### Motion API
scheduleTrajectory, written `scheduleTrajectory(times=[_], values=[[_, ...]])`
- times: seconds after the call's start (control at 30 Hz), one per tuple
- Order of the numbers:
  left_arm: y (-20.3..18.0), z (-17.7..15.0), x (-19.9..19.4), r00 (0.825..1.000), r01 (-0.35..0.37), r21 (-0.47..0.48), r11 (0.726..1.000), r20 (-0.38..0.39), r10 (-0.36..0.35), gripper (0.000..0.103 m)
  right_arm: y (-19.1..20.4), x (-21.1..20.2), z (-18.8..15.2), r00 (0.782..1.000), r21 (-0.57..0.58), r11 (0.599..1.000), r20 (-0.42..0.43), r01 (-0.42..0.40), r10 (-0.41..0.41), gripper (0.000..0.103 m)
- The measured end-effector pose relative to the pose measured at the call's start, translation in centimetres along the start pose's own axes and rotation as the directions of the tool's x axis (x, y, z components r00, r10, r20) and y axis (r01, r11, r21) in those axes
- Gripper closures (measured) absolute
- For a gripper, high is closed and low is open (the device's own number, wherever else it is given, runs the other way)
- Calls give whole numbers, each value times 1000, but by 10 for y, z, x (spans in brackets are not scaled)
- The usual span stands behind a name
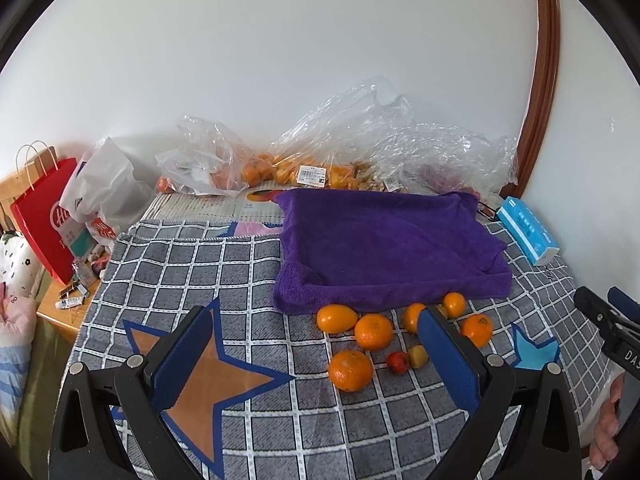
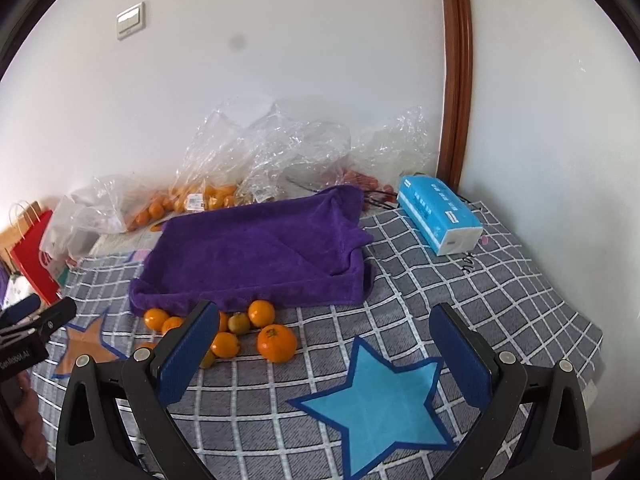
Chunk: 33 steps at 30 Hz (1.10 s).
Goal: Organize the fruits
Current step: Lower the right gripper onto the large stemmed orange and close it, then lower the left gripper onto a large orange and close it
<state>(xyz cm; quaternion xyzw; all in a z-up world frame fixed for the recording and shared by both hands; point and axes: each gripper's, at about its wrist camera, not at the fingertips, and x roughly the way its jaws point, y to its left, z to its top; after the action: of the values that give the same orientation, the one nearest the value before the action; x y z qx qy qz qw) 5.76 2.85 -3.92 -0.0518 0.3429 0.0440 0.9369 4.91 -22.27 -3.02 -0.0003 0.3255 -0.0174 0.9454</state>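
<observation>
Several oranges lie loose on the grey checked cloth just in front of a tray draped in purple towel (image 1: 384, 248) (image 2: 256, 252). The nearest orange (image 1: 350, 370) sits beside a small red fruit (image 1: 398, 361) and a small yellow-green fruit (image 1: 418, 356). In the right wrist view the biggest orange (image 2: 277, 343) lies at the right of the group. My left gripper (image 1: 320, 344) is open above the cloth, short of the fruit, holding nothing. My right gripper (image 2: 322, 340) is open too, over a blue star, with the fruit by its left finger.
Clear plastic bags (image 1: 360, 148) with more oranges lie along the back wall. A blue tissue pack (image 1: 528, 230) (image 2: 440, 214) rests at the right, by the wall. A red paper bag (image 1: 44, 216) and a white bag stand at the left. A hand (image 1: 608, 428) shows at the right edge.
</observation>
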Motion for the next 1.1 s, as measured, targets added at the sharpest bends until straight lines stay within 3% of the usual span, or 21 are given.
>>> scheduleTrajectory(times=[0.17, 0.3, 0.43, 0.6, 0.87, 1.0, 1.1], values=[[9, -7, 32, 996, -10, 3, 1000, -84, 10, 1, 6, 36, -10, 998, -13, 1000, -63, -18, 17, 0], [22, -15, 48, 994, -22, 0, 1000, -110, 22, 4, 15, 64, -21, 992, -13, 999, -121, -44, 42, 1], [37, -19, 60, 991, -14, -20, 1000, -135, 11, 4, 27, 87, -32, 986, -30, 998, -157, -63, 58, 18], [45, -26, 70, 984, 53, -19, 998, -169, -56, 4, 38, 117, -43, 973, -33, 996, -216, -88, 79, 35], [34, -34, 79, 973, 131, -7, 991, -192, -130, 4, 44, 139, -50, 961, -54, 993, -261, -104, 87, 45], [24, -39, 85, 961, 174, -1, 985, -219, -170, 4, 45, 144, -56, 953, -63, 988, -282, -139, 116, 58], [14, -44, 89, 959, 178, 26, 984, -229, -168, 4, 43, 139, -58, 957, -73, 990, -272, -122, 98, 59]])
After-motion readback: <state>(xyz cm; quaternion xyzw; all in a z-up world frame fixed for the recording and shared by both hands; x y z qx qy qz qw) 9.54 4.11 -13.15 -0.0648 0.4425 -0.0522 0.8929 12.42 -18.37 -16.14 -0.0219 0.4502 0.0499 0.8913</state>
